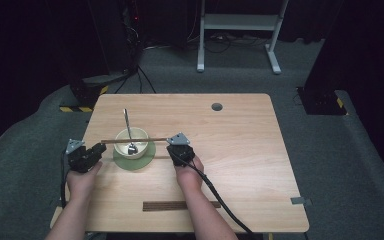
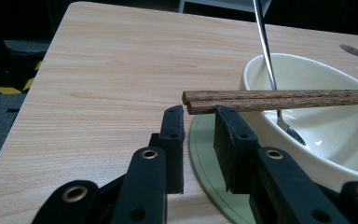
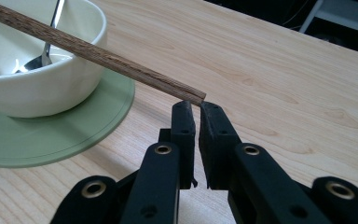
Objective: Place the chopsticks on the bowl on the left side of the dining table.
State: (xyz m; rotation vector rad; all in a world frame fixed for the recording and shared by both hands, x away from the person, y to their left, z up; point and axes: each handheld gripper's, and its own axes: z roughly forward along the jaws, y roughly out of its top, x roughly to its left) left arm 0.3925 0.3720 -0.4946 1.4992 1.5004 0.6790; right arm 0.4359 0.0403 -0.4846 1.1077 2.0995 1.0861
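A cream bowl (image 1: pixel 122 135) stands on a green saucer (image 1: pixel 148 159) at the table's left, with a metal spoon (image 1: pixel 127 124) leaning in it. A pair of brown chopsticks (image 1: pixel 110 141) lies level across the bowl's rim. My left gripper (image 1: pixel 100 148) is at their left end. Its jaws stand apart, and the chopsticks (image 2: pixel 284 99) pass just over the tips (image 2: pixel 198 114) without being pinched. My right gripper (image 1: pixel 170 142) is at the other end, its jaws shut (image 3: pixel 197 106). The chopsticks' thin end (image 3: pixel 186 92) stops right at the tips; I cannot tell whether it touches them.
Another bundle of dark chopsticks (image 1: pixel 180 205) lies near the table's front edge, between the person's forearms. A round cable hole (image 1: pixel 216 106) sits at the back of the wooden table (image 1: pixel 240 150). A white desk frame (image 1: pixel 237 22) stands on the floor beyond.
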